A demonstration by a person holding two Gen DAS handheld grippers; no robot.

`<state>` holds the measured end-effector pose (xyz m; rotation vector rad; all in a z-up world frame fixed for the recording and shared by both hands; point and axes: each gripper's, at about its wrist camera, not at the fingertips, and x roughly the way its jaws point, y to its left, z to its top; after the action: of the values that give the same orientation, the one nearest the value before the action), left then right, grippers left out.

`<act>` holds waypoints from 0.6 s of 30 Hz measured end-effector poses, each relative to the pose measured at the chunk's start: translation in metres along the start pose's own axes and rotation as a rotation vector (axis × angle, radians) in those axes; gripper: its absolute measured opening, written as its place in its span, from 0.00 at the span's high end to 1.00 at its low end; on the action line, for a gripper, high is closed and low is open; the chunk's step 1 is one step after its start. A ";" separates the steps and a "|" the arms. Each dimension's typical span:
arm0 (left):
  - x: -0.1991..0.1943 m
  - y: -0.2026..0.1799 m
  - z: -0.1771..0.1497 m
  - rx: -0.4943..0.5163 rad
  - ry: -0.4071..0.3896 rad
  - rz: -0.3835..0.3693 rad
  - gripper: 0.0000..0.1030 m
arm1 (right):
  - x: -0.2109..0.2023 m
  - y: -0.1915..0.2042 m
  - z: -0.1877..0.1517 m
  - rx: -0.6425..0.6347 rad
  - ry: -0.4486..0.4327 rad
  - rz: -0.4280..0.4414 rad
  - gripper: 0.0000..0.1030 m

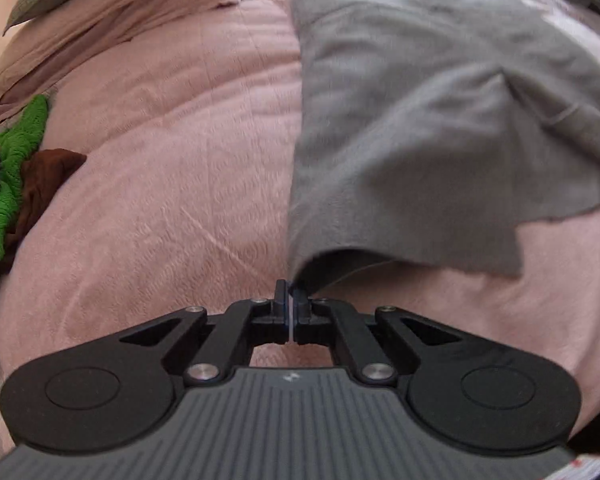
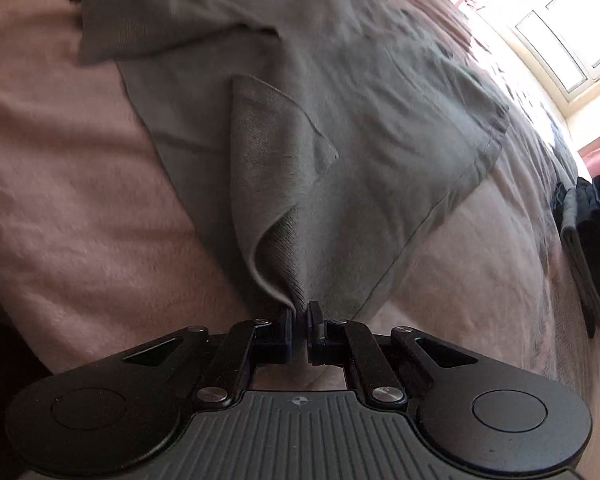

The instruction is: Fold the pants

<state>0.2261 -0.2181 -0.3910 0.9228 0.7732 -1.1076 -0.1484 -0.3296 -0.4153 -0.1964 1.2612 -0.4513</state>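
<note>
Left wrist: grey pants (image 1: 420, 120) lie rumpled, corner lifted.

the right gripper (image 2: 299, 312) has its jaws pinched on a bunched fold of the grey pants (image 2: 340, 120), which spread ahead across the pink bed (image 2: 60, 200).

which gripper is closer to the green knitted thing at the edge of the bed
Left. The left gripper has the green garment in its view; the right gripper doesn't see it.
</note>
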 end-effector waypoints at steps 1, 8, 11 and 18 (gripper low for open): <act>0.000 -0.003 -0.005 0.036 -0.013 0.010 0.90 | 0.005 0.008 -0.002 -0.016 0.013 -0.028 0.91; -0.041 -0.012 -0.021 0.173 -0.095 -0.085 0.83 | -0.035 -0.009 0.012 0.306 -0.111 0.203 0.63; -0.061 0.003 -0.014 0.059 -0.147 -0.183 0.79 | -0.033 -0.053 0.014 0.693 -0.170 0.351 0.63; -0.052 0.040 0.009 -0.254 -0.175 -0.258 0.74 | 0.041 -0.088 0.023 1.111 -0.156 0.588 0.63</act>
<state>0.2506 -0.1993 -0.3324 0.5152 0.8806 -1.2617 -0.1368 -0.4286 -0.4104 1.0308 0.7147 -0.5422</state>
